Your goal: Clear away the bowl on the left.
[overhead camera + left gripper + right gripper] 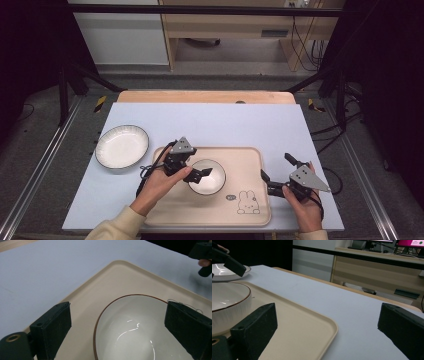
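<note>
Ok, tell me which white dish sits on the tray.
The deep brown-rimmed bowl sits on the beige tray; the shallower, dark-rimmed dish lies on the table left of it.

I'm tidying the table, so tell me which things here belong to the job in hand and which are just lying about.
In the job:
- bowl
- tray
- left tool, jaws open around the bowl's rim

Lying about:
- plate on the table, left of the tray

Overhead and close low views share the tray [175, 210], seemingly.
</note>
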`<state>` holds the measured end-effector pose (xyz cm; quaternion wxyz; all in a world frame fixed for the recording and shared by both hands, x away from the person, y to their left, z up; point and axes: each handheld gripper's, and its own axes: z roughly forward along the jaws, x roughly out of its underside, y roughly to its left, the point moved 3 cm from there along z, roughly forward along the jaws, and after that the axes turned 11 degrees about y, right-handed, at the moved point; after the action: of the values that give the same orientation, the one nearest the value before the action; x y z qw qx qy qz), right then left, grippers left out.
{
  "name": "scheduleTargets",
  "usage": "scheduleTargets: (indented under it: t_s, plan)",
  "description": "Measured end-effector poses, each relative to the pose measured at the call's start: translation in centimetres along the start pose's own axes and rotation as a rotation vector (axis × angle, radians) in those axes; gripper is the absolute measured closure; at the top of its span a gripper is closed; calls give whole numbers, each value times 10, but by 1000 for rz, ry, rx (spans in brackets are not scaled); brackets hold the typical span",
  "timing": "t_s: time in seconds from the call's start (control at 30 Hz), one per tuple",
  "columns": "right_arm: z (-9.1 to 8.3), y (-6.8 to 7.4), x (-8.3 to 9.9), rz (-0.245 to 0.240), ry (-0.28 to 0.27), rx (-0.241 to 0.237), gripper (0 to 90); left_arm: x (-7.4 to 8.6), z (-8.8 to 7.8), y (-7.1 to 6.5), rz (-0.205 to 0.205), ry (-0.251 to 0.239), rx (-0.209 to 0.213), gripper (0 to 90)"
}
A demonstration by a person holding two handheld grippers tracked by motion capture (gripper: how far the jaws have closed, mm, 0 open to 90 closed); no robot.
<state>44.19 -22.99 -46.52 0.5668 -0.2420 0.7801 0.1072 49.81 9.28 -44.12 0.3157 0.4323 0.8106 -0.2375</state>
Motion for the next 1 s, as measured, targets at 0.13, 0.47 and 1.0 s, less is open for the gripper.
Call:
scheduleTargets:
  t_s: [0.13, 0.47, 1.0]
  plan:
    - [-2, -1, 0, 1, -1, 2, 26, -3, -4, -3, 20, -27, 10, 70]
    - [-3, -2, -1, 3, -10, 9, 25, -7, -17, -7, 54, -83, 68, 70]
    - [-2, 0, 0, -12, 0, 11, 25, -4, -41, 3, 33, -178, 83, 69]
